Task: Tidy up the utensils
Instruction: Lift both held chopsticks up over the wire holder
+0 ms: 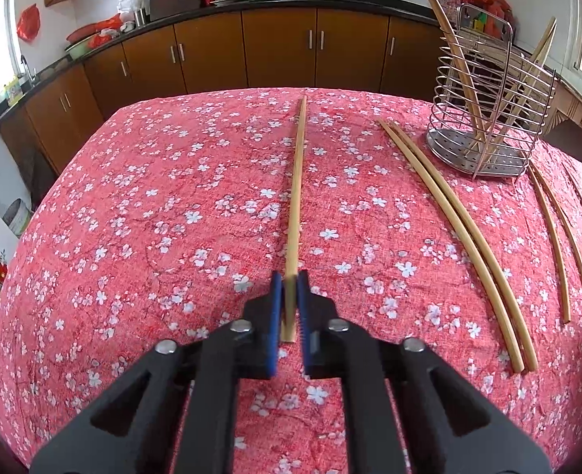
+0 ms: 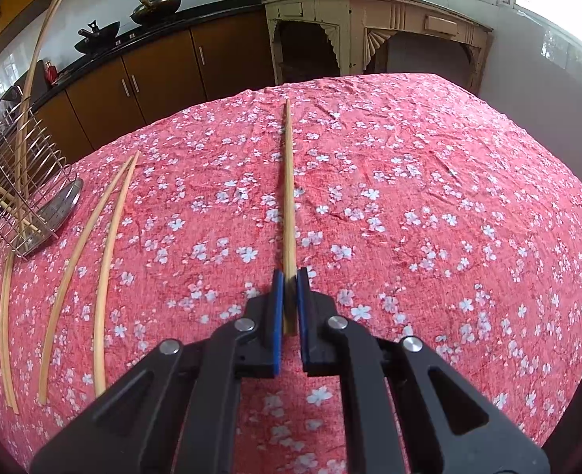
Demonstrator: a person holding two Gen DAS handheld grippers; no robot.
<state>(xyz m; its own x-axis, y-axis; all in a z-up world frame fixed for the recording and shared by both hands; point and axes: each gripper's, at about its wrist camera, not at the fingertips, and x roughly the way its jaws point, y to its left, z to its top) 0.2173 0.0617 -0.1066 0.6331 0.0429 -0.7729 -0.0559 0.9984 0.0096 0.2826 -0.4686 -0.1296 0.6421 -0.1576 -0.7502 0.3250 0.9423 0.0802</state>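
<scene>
My left gripper [image 1: 290, 280] is shut on a long bamboo chopstick [image 1: 297, 193] that points forward above the cloth. My right gripper [image 2: 290, 276] is shut on another bamboo chopstick [image 2: 288, 189], also pointing forward. A wire utensil rack [image 1: 488, 114] stands at the far right in the left wrist view and holds several chopsticks; it also shows at the left in the right wrist view [image 2: 18, 193]. A pair of chopsticks [image 1: 464, 237] lies on the cloth beside the rack, and another pair [image 1: 559, 237] lies further right. Both pairs show in the right wrist view [image 2: 89, 260], [image 2: 2, 316].
The table wears a red flowered cloth [image 1: 153, 217]. Brown kitchen cabinets [image 1: 275, 47] with woks on the counter run behind it. An old cream wooden cabinet [image 2: 370, 27] stands past the table's far edge in the right wrist view.
</scene>
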